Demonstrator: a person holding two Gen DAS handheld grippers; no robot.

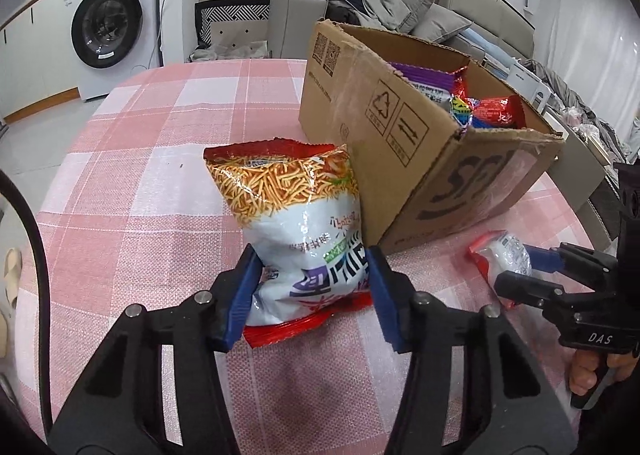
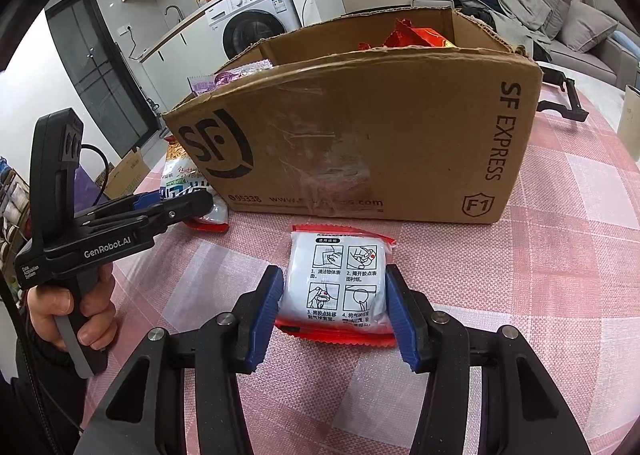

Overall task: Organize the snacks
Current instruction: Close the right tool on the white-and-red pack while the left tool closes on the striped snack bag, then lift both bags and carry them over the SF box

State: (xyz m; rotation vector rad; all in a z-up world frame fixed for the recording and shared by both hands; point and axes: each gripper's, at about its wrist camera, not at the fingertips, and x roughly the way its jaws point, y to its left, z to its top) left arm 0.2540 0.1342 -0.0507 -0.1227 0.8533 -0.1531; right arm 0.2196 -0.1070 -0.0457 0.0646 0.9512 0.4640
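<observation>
Pink checked tablecloth (image 1: 152, 159) spread under everything. Open SF Express cardboard box (image 2: 360, 135) stood on it, holding assorted snack packets (image 1: 496, 111). Noodle-snack bag (image 1: 296, 223) lay on the cloth against the box's side, pinched at its lower end between the blue pads of the left gripper (image 1: 308, 291). Small white red-edged packet (image 2: 336, 287) lay just before the box, squeezed between the pads of the right gripper (image 2: 336, 303).

Bright, even indoor light; sharp centre, fisheye-bent, dark-vignetted edges.
</observation>
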